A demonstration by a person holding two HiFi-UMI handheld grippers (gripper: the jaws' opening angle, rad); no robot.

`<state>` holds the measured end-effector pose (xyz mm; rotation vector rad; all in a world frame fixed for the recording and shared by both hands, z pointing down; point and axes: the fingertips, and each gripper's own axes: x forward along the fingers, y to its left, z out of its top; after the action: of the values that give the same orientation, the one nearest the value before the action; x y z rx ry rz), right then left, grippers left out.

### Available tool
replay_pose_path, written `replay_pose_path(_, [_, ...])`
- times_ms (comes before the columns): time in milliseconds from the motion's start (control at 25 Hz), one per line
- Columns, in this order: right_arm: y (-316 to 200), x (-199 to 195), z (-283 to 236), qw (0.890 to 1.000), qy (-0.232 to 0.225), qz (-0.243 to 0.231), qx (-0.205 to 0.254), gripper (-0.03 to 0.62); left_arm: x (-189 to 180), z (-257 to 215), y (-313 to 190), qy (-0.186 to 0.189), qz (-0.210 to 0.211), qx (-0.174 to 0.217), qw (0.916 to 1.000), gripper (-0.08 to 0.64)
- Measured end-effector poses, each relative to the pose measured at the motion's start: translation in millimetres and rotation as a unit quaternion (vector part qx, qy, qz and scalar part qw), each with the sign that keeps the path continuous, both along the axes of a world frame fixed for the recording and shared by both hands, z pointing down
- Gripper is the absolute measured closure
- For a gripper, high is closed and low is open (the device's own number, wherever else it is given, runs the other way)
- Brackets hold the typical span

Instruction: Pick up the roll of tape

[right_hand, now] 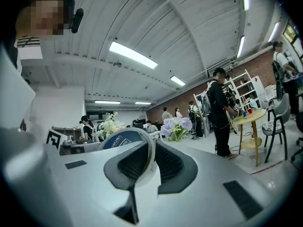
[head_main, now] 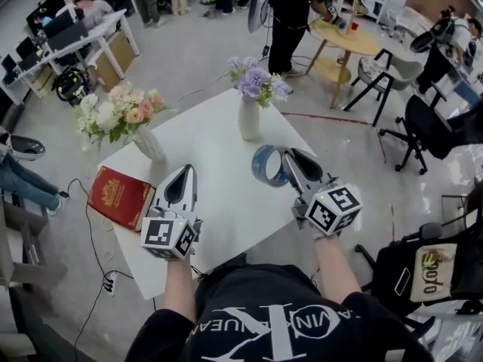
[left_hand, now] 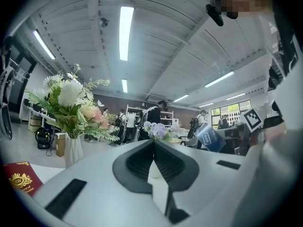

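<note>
The right gripper [head_main: 287, 162] pinches the tape [head_main: 265, 164] by its wall: one jaw goes through the ring's hole and the other lies against its outer face; the right gripper view shows the same hold, with the tape [right_hand: 124, 138] standing on edge between the pads of the gripper [right_hand: 152, 148] and its blue printed side turned left; the roll sits over the right part of the white counter [head_main: 219, 225], just below the vase of purple flowers [head_main: 250, 116]. The left gripper [head_main: 183, 175] points level over the counter's left part, well apart from the tape; its own view shows the jaws of the gripper [left_hand: 154, 144] pressed together with nothing between them. A vase of mixed flowers [head_main: 148, 143] stands at the far left corner; a red book [head_main: 120, 197] lies at the left edge, just beside the left gripper.
</note>
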<state>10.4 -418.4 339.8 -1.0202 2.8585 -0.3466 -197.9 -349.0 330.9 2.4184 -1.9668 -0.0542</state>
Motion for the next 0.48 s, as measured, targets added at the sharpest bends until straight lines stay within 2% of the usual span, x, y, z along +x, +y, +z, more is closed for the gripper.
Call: replay_pose_path(480, [3.3, -7.1, -2.3, 1.0, -0.019, -0.012, -0.004, 0.529, -8.6, -8.5, 10.4, -0.008, -0.019, 0.011, 0.9997, 0.561])
